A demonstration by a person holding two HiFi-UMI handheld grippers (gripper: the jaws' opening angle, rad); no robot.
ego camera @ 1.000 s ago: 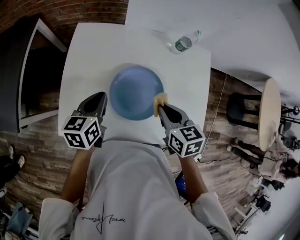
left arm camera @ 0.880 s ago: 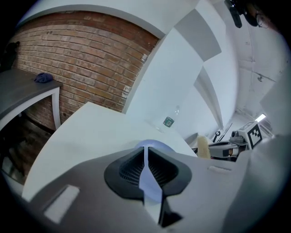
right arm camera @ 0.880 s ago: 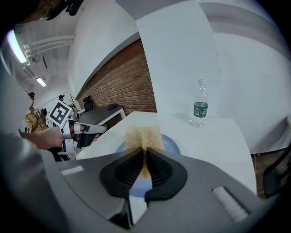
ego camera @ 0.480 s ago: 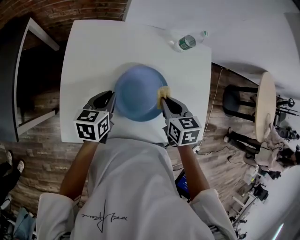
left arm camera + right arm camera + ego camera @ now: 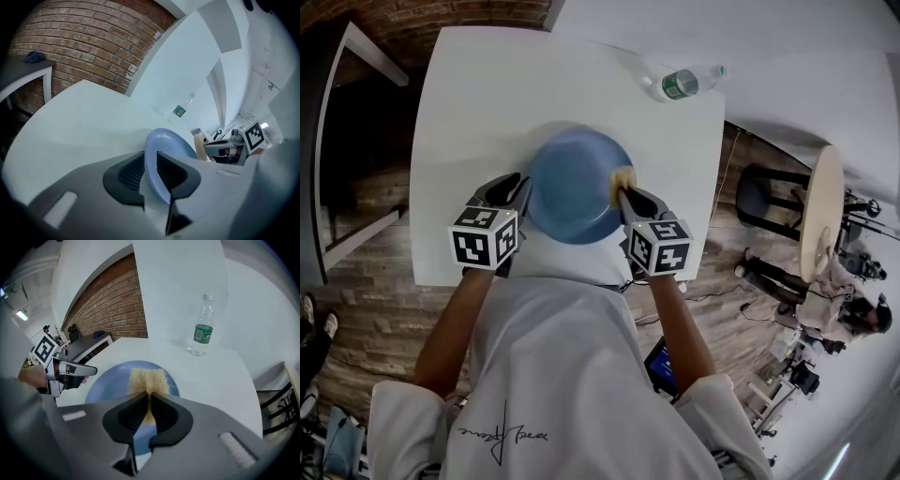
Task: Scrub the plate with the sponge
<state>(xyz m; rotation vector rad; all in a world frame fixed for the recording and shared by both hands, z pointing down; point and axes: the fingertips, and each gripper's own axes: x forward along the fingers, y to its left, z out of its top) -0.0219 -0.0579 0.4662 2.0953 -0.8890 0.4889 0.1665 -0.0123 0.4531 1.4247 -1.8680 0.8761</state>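
Here the left claw point(image 5: 151, 158) straddles the left rim of the blue plate point(image 5: 572, 192) to steady it on the desk point(image 5: 483, 103). Its jaws have just been opening, so the rim sits loose between them. The right claw point(image 5: 149, 400) pinches the sponge point(image 5: 147, 379) at the plate's right edge, ready for scrubbing.

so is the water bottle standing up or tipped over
Upright: in the right gripper view the water bottle stands on the table, cap on top.
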